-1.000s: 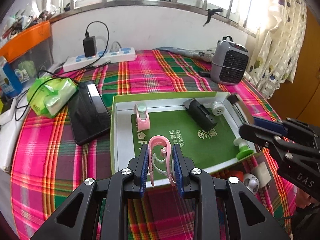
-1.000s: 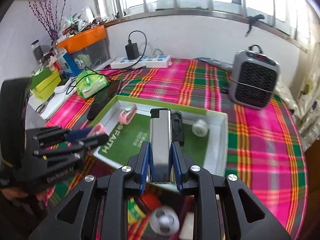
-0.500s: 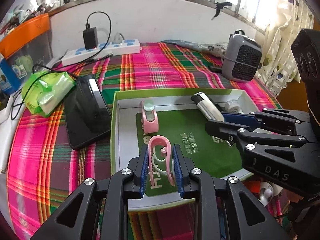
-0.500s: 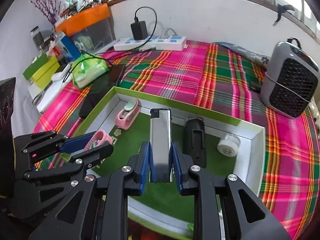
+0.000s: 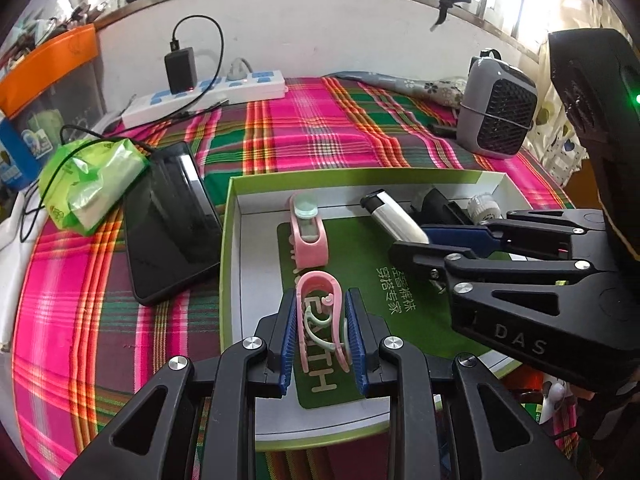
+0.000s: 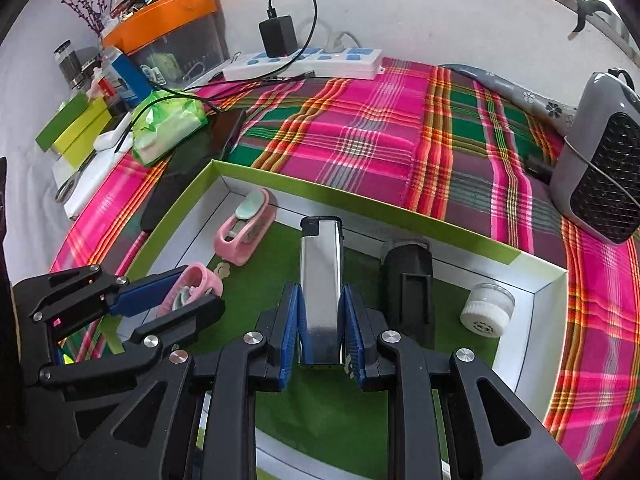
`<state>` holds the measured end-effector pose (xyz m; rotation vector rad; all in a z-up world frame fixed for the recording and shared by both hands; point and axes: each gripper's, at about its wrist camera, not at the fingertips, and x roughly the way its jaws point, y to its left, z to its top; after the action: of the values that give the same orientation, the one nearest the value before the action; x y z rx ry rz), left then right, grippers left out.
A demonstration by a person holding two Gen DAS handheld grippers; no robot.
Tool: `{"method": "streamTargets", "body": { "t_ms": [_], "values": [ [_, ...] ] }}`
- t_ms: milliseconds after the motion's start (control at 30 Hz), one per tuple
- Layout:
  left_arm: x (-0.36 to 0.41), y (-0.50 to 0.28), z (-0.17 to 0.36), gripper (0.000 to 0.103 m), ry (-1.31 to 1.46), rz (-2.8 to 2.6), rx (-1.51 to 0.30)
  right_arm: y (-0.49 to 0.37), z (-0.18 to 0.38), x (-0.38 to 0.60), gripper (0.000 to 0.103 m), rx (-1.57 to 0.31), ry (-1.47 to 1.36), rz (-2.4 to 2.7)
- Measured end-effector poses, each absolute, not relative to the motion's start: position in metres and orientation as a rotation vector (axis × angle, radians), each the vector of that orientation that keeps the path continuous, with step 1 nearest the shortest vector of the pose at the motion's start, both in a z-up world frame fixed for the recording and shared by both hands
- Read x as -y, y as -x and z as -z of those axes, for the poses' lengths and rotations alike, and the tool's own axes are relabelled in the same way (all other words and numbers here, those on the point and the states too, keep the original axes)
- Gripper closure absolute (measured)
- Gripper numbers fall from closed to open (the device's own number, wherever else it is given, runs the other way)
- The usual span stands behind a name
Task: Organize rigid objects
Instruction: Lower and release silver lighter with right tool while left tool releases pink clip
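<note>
My left gripper [image 5: 320, 332] is shut on a pink clip [image 5: 319, 312], held over the near left part of the green-rimmed box [image 5: 360, 178]. My right gripper [image 6: 320, 328] is shut on a silver lighter [image 6: 321, 280], low over the green mat in the box [image 6: 400, 216]. Inside the box lie a second pink clip [image 6: 246, 230], a black holder [image 6: 408, 280] and a small white cap [image 6: 486, 310]. In the left wrist view the right gripper [image 5: 424, 240] enters from the right with the silver lighter [image 5: 394, 218] pointing toward the back. In the right wrist view the left gripper [image 6: 176, 296] shows at the left with the pink clip [image 6: 198, 280].
A black phone [image 5: 170, 220] and a green tissue pack [image 5: 90, 184] lie left of the box on the plaid cloth [image 5: 312, 128]. A white power strip [image 5: 208, 96] runs along the back wall. A grey heater [image 5: 496, 104] stands at the back right. Small items lie by the box's near right corner.
Both grippers have moved forward and down into the box. The lighter has come in from the right beside the black holder, and the pink clip now hangs over the mat.
</note>
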<state>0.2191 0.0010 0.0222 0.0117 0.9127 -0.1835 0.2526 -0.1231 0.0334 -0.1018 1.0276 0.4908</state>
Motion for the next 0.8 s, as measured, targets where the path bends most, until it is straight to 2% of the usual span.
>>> {"method": "streamTargets", "body": {
  "t_ms": [800],
  "values": [
    [0.0037, -0.2179, -0.0203, 0.080, -0.049, 0.173, -0.911, -0.2548, -0.0315, 0.1202, 0.079, -1.018, 0.092, -0.476]
  ]
}}
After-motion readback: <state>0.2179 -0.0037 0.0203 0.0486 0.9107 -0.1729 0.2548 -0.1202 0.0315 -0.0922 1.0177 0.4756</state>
